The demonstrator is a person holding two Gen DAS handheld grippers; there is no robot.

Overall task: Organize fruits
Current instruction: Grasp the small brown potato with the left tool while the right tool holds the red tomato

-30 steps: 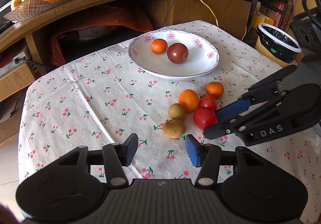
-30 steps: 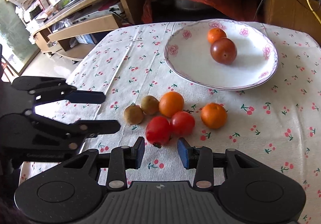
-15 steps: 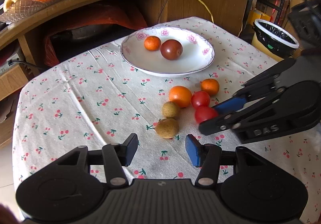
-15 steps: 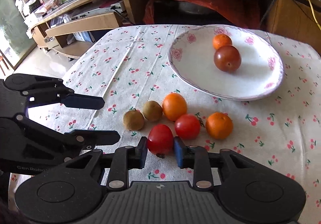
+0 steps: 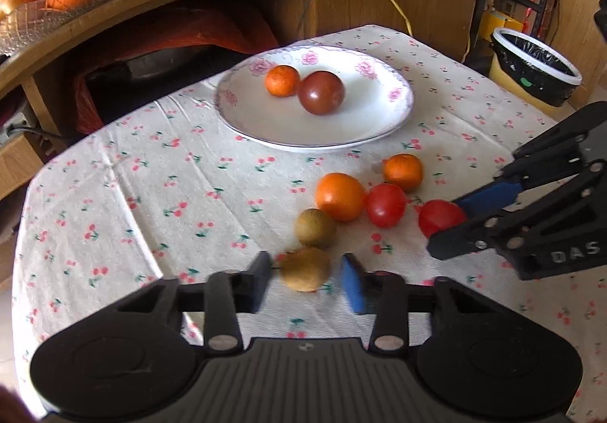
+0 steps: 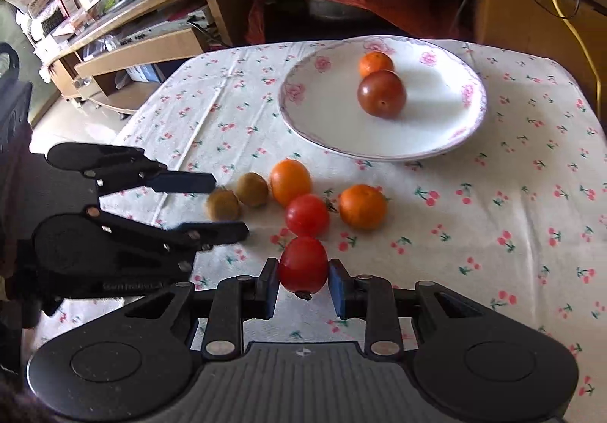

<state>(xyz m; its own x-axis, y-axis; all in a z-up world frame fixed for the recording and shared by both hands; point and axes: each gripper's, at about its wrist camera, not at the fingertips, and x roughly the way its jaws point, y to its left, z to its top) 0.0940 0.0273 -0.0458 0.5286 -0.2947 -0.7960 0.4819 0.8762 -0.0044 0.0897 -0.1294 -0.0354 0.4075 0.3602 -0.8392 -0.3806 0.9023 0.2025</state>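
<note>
A: Start on the left. The left gripper [image 5: 305, 280] has its jaws closing round the near kiwi [image 5: 305, 268], which sits on the cloth [image 5: 151, 172] between the pads. I see a sliver of gap on each side, so it is not gripped yet.

B: What could spoil that?

A: The kiwi is round and blurred here. If one pad meets it first, it could roll away toward the far kiwi [image 5: 315, 228] just behind it, and that one touches the orange [image 5: 340, 196].

B: And moving right?

A: The loose tomato [image 6: 307, 215] lies beside the orange, with a mandarin [image 6: 362, 206] just right of it. Then the right gripper [image 6: 302, 284] is clamped on the held tomato [image 6: 302, 264], pads pressed on both flanks, low over the cloth.

B: Risk there?

A: Smooth, soft skin. Squeeze too hard and it may bruise or split; too lightly and it may slip on the way to the plate [image 6: 322, 119].

B: Is the plate itself a problem?

A: It already holds a dark tomato [image 6: 381, 93] and a small mandarin [image 6: 375, 63], touching. A dropped fruit could knock them or roll off the shallow rim. The two grippers also work near each other, so they might clash.
</note>
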